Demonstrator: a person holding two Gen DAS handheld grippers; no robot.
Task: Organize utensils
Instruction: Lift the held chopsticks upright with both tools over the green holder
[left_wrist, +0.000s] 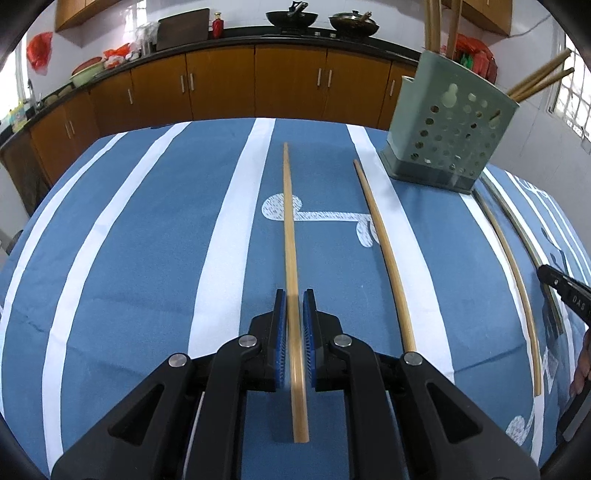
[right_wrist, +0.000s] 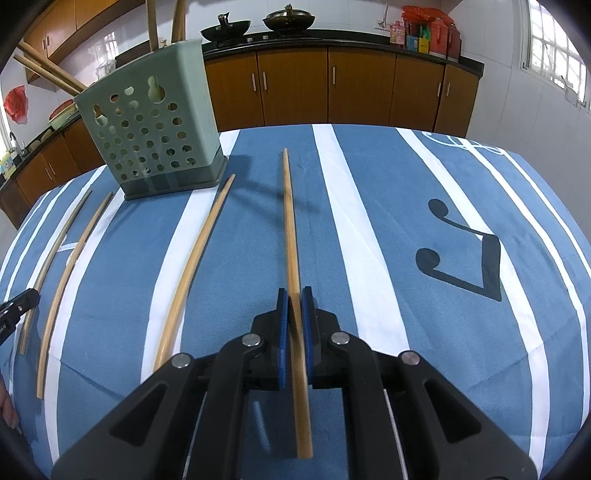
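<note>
Several wooden chopsticks lie lengthwise on a blue and white striped tablecloth (left_wrist: 129, 258). In the left wrist view, my left gripper (left_wrist: 294, 295) straddles one chopstick (left_wrist: 290, 236), with small gaps between it and the blue pads. A second chopstick (left_wrist: 384, 254) lies to its right. In the right wrist view, my right gripper (right_wrist: 294, 293) is shut on another chopstick (right_wrist: 290, 221). The green perforated utensil holder (left_wrist: 447, 125) stands at the back and holds several chopsticks; it also shows in the right wrist view (right_wrist: 159, 125).
Two more chopsticks (right_wrist: 74, 251) lie left of the holder in the right wrist view. The tip of the other gripper (left_wrist: 561, 284) shows at the right edge. Wooden kitchen cabinets (left_wrist: 258, 81) with woks on the counter stand behind the table.
</note>
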